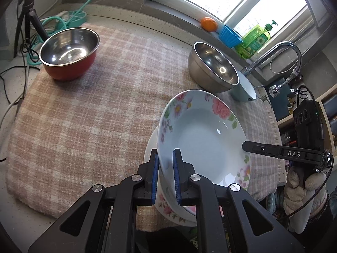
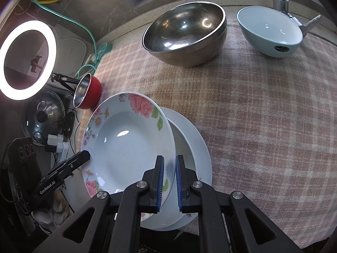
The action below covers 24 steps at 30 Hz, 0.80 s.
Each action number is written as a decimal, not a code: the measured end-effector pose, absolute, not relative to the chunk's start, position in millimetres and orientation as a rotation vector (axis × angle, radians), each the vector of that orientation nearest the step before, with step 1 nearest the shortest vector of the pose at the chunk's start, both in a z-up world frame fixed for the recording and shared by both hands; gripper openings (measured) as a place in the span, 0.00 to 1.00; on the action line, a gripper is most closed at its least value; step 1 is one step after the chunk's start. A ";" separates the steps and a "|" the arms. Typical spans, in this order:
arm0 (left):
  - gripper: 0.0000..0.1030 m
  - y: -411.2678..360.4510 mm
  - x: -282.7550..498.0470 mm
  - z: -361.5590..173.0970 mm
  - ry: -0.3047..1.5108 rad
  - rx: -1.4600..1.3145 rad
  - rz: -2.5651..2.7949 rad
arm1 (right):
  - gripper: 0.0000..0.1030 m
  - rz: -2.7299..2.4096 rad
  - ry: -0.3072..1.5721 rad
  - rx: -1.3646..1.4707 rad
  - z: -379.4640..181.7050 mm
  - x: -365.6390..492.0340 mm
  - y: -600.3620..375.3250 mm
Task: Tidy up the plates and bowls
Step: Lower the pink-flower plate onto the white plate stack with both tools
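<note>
A floral deep plate is held tilted just above a plain white plate on the checked cloth. My left gripper is shut on the floral plate's near rim. My right gripper is shut on its opposite rim; it also shows in the left wrist view. A steel bowl, a pale blue bowl and a red bowl stand on the cloth.
The checked cloth covers the counter. A tap and sink lie at the right. A ring light, tripod and cables stand at the left. An orange, blue cup and soap bottle sit on the sill.
</note>
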<state>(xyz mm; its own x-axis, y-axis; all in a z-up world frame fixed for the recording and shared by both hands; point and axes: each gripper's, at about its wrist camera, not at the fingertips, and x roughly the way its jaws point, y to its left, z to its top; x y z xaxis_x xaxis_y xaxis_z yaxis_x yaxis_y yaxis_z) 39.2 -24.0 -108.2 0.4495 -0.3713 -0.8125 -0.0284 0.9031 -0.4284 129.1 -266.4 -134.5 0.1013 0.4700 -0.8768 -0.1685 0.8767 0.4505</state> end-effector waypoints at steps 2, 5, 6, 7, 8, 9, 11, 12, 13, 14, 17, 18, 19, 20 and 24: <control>0.11 -26.3 38.4 -109.7 1.095 -0.405 -0.224 | 0.10 0.473 1.393 0.263 -136.0 125.2 -268.8; 0.11 -29.2 36.8 -112.0 1.101 -0.399 -0.232 | 0.10 0.467 1.388 0.265 -136.0 120.6 -271.9; 0.11 -30.2 36.2 -112.9 1.103 -0.397 -0.235 | 0.10 0.464 1.387 0.265 -135.8 119.5 -272.7; 0.11 -31.4 35.9 -113.8 1.106 -0.395 -0.238 | 0.10 0.463 1.387 0.266 -136.1 118.9 -274.2; 0.11 -32.7 35.7 -114.8 1.109 -0.392 -0.241 | 0.10 0.459 1.387 0.266 -136.3 118.2 -275.2; 0.11 -34.2 35.5 -115.9 1.113 -0.389 -0.243 | 0.10 0.455 1.386 0.262 -136.5 117.2 -276.1; 0.11 -36.2 35.4 -118.1 1.117 -0.386 -0.243 | 0.10 0.449 1.386 0.259 -138.0 115.6 -277.5; 0.11 -36.7 35.6 -119.0 1.120 -0.386 -0.243 | 0.10 0.448 1.387 0.261 -138.6 115.1 -278.2; 0.11 -36.9 35.8 -120.0 1.123 -0.388 -0.242 | 0.10 0.448 1.388 0.259 -139.3 114.5 -278.2; 0.11 -37.2 35.6 -120.5 1.124 -0.388 -0.242 | 0.10 0.448 1.389 0.256 -140.0 113.8 -278.2; 0.11 -38.2 35.9 -121.9 1.127 -0.383 -0.238 | 0.10 0.446 1.393 0.241 -142.6 112.4 -278.0; 0.11 -38.4 36.0 -122.2 1.126 -0.383 -0.236 | 0.10 0.446 1.395 0.235 -143.4 112.4 -277.6; 0.11 -38.7 35.8 -122.3 1.125 -0.380 -0.234 | 0.10 0.447 1.396 0.230 -144.0 112.1 -277.1; 0.11 -38.6 35.8 -122.5 1.124 -0.379 -0.232 | 0.10 0.449 1.397 0.231 -144.6 111.9 -276.8; 0.11 -39.4 36.3 -123.5 1.125 -0.378 -0.231 | 0.10 0.446 1.399 0.213 -146.2 112.3 -274.9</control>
